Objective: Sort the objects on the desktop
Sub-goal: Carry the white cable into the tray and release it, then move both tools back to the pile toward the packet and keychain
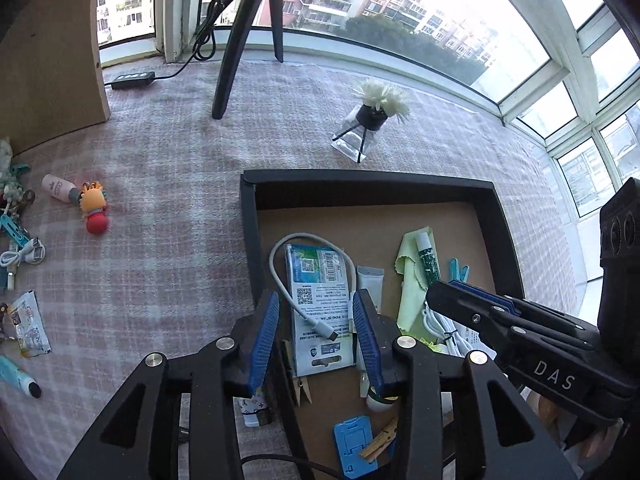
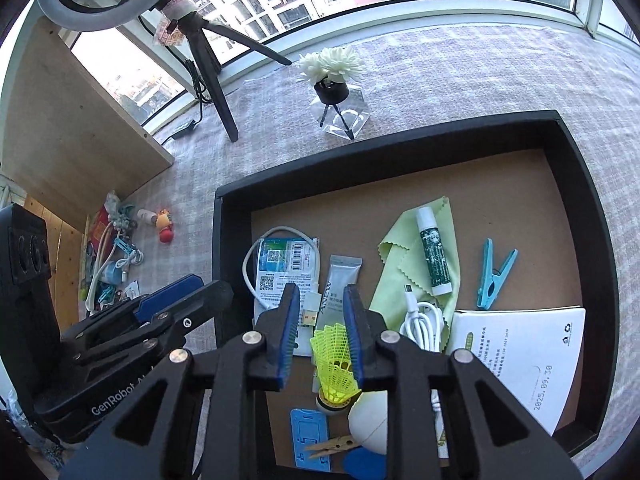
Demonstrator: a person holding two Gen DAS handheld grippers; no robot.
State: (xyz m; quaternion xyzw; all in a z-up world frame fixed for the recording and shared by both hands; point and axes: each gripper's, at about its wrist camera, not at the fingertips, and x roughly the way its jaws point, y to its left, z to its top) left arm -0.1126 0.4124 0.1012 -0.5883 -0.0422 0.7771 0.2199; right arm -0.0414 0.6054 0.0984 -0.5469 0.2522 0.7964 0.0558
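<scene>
The right gripper [image 2: 322,320] hangs over the black tray [image 2: 576,184], tilted down, fingers part open around a yellow shuttlecock [image 2: 334,364] that lies in the tray; whether they touch it is unclear. The left gripper [image 1: 316,316] hangs over the tray's left edge, open and empty, above a packet [image 1: 318,300] and white cable [image 1: 280,248].

Shuttlecock [image 2: 335,364] partly hidden behind right jaws; blue phone stand [image 1: 354,446] cut off at lower edge; booklet [image 2: 520,356] print too small to read.
</scene>
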